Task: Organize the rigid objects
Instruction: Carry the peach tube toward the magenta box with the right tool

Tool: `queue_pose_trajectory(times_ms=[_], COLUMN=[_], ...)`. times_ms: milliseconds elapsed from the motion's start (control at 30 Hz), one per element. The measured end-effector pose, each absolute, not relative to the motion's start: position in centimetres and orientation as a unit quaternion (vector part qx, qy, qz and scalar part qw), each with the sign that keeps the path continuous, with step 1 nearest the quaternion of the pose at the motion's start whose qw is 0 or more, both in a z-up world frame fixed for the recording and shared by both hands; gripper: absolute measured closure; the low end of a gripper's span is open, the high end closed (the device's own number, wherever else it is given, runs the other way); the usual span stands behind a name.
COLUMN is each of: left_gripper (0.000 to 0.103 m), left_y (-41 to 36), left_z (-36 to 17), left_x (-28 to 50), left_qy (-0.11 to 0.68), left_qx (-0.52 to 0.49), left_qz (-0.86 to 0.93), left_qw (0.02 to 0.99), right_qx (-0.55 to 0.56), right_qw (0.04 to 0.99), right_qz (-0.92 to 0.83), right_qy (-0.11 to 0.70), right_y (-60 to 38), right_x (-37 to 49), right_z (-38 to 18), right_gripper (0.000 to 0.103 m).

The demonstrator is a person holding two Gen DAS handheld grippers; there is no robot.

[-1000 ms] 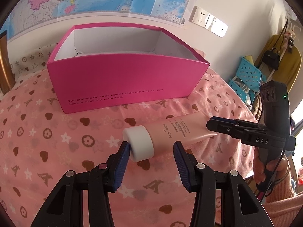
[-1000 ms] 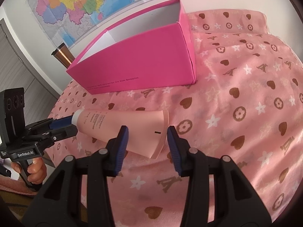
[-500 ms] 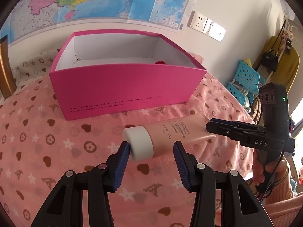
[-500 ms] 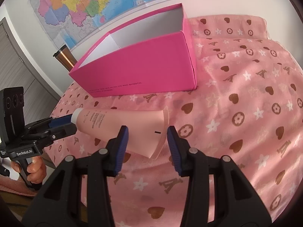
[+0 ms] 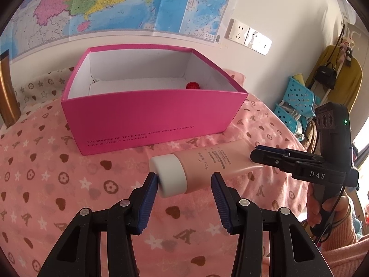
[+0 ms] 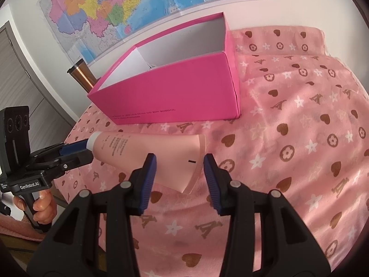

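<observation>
the pink tube (image 5: 207, 164) lies across the heart-print cloth (image 5: 46, 180), pink box (image 5: 150, 120) at its 12 o'clock. left gripper (image 5: 184, 182) clamps its white cap (image 5: 169, 176), right gripper (image 6: 180, 166) clamps the flat end.

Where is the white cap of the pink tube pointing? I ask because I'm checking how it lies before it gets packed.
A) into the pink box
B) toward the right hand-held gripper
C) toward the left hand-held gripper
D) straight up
C: the tube lies flat on the cloth with its cap between the left hand-held gripper's fingers.
</observation>
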State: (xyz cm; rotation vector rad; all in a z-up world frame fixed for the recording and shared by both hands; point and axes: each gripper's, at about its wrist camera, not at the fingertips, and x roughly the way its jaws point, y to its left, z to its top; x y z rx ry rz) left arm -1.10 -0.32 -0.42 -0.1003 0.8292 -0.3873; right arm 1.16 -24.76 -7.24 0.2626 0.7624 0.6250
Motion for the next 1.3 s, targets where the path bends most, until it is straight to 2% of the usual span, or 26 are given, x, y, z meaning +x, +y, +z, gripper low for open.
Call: queue_pose_trajectory(times_ms=[1300], left_gripper=[0.055], left_y=[-0.3], left_z=[1.6], left_x=[-0.1], left_qy=[0.363], left_qx=[-0.037], left_qz=[-0.191], left_qw=[0.911], right_qx=[0.113], right_qw=[0.891], right_qz=[0.299], right_qy=[0.324], right_y=[-25.2], right_x=[1.7], right_z=[-4.2], right_gripper=[0.057])
